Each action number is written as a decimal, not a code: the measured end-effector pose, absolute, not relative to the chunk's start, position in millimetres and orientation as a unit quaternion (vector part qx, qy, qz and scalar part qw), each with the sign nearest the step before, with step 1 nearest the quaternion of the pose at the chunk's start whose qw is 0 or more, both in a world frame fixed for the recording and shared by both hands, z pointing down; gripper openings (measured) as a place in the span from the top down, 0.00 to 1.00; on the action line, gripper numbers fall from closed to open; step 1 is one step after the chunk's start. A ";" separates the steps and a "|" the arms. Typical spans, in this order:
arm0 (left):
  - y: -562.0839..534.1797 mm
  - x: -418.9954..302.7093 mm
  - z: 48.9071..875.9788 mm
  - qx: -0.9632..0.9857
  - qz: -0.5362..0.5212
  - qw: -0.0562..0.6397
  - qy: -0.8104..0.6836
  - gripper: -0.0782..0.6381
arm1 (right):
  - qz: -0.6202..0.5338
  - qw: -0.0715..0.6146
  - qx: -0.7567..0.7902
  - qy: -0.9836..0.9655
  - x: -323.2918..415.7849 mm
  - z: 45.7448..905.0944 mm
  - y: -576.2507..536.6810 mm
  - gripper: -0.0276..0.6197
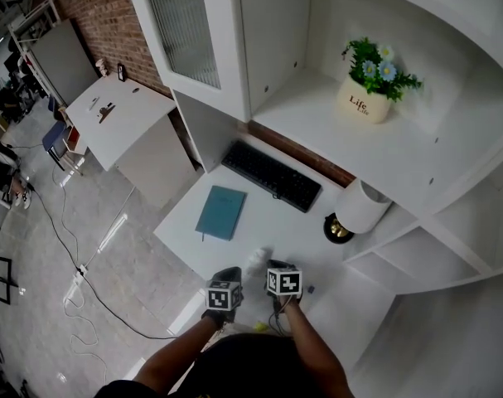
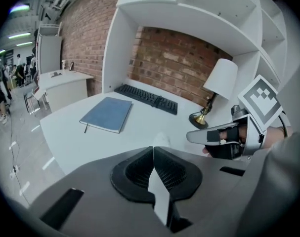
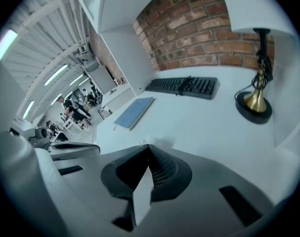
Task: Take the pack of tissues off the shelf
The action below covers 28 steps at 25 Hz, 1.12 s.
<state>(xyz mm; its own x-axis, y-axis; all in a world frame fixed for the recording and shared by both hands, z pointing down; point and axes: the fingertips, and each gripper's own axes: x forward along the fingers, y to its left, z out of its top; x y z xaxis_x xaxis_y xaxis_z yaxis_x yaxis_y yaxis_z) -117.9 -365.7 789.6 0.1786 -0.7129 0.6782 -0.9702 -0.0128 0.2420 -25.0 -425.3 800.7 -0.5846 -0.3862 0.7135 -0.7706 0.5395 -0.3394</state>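
A tall white shelf unit [image 1: 450, 139] with a cupboard door stands over a white worktop [image 1: 185, 222], against a brick wall [image 2: 184, 63]. On the open shelf sits a cream flower pot [image 1: 365, 102] with green leaves and pale blue blooms. At the back of the worktop lies a black keyboard [image 1: 272, 177]. To its right is a lamp [image 1: 360, 208] with a white shade and a brass base. A blue notebook [image 1: 221, 212] lies flat nearer the front edge, left of the keyboard and apart from it.

The two tools are held side by side low over the front of the worktop. The left tool [image 2: 153, 149] has its jaws pressed together with nothing between them. The right tool [image 3: 149, 147] is likewise closed and empty.

The pack of tissues [image 1: 256, 261], a small white bundle that is hard to make out against the white surface, is not on the shelf. It lies on the worktop just ahead of both tool tips, between the notebook and the lamp base, and neither tool grips it.
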 end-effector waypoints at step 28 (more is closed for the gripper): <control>-432.3 -188.9 496.0 0.715 0.100 -0.029 -0.692 0.87 | -0.001 0.032 0.422 -0.906 24.5 472.5 -464.1 0.95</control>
